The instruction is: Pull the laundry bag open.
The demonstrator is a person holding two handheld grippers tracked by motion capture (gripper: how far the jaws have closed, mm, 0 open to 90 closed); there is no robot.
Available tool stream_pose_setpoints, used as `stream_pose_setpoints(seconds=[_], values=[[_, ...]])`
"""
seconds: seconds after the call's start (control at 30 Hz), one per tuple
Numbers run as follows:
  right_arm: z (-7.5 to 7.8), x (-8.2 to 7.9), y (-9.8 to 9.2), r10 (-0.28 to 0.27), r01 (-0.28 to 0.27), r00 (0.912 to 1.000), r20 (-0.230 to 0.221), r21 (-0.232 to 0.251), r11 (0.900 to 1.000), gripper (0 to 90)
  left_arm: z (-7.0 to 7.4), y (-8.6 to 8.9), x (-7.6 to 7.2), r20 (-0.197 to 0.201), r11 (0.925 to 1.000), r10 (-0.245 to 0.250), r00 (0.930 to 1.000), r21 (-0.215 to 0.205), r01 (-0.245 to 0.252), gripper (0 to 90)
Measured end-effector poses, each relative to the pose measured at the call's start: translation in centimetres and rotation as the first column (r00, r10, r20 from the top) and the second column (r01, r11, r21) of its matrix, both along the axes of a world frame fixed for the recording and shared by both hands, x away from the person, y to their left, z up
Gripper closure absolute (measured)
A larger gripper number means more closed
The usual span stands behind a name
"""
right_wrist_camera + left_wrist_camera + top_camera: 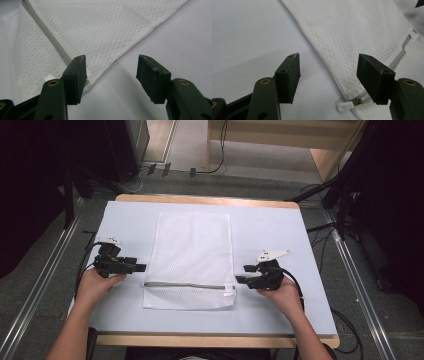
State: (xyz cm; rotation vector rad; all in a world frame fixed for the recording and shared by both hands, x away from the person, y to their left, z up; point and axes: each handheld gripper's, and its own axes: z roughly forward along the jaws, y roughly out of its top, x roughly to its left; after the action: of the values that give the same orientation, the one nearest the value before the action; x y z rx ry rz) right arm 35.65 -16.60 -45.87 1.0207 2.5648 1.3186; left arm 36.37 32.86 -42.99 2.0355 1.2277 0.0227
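A white mesh laundry bag (190, 261), flat and rectangular with a grey zipper (187, 285) running across its near end, lies in the middle of my pale blue worktop (280, 235), its short sides parallel to the near and far edges. I hold a gripper at each end of that zipper line. My left gripper (140, 268) sits just beside the bag's left side, jaws wide apart with nothing between them; in the left gripper view the clear plastic zipper pull (344, 106) pokes out past the fabric's edge, lying on the worktop between my two pads but untouched. My right gripper (242, 274) is just beside the bag's right side, jaws likewise apart and empty; in the right gripper view a corner of the mesh (100, 50) lies ahead of my left-hand pad, with bare worktop between the pads.

I judge this a moment between grips: both sides are free and the bag lies smooth. If the zipper is to be worked next, my left jaws need to drop onto that small pull and pinch it squarely, while my right jaws clamp the fabric at the zipper's far end to keep the mesh from bunching.
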Motion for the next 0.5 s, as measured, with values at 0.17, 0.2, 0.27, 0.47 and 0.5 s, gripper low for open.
stream_pose_setpoints(seconds=[0.17, 0.2, 0.27, 0.47, 0.5], values=[[0.0, -0.2, -1.0, -0.048, 0.048, 0.9988, 0.002, 0.012, 0.999, 41.7, 0.0, 0.0, 0.6, 0.005, 0.9999, 0.010, 0.9999, -0.008, -0.010, 36.2], [0.0, -0.2, -1.3, -0.061, 0.061, 0.9981, 0.003, 0.018, 0.998, 41.4, 0.0, 0.0, 0.7, 0.005, 0.9998, 0.017, 0.9998, -0.006, -0.017, 36.2], [0.0, -0.3, -1.7, -0.087, 0.087, 0.9962, 0.000, 0.027, 0.996, 40.7, 0.0, 0.0, 0.8, 0.005, 0.9998, 0.021, 0.9998, -0.006, -0.021, 36.2], [-0.2, -0.1, -3.1, -0.139, 0.139, 0.9903, 0.000, 0.034, 0.990, 39.4, -0.1, 0.3, 1.1, 0.002, 0.9992, 0.039, 0.9992, -0.010, -0.039, 36.1], [-0.2, -0.1, -3.3, -0.146, 0.146, 0.9892, -0.002, 0.033, 0.989, 38.8, -0.1, 0.2, 1.2, 0.003, 0.9991, 0.042, 0.9991, -0.009, -0.042, 36.2]])
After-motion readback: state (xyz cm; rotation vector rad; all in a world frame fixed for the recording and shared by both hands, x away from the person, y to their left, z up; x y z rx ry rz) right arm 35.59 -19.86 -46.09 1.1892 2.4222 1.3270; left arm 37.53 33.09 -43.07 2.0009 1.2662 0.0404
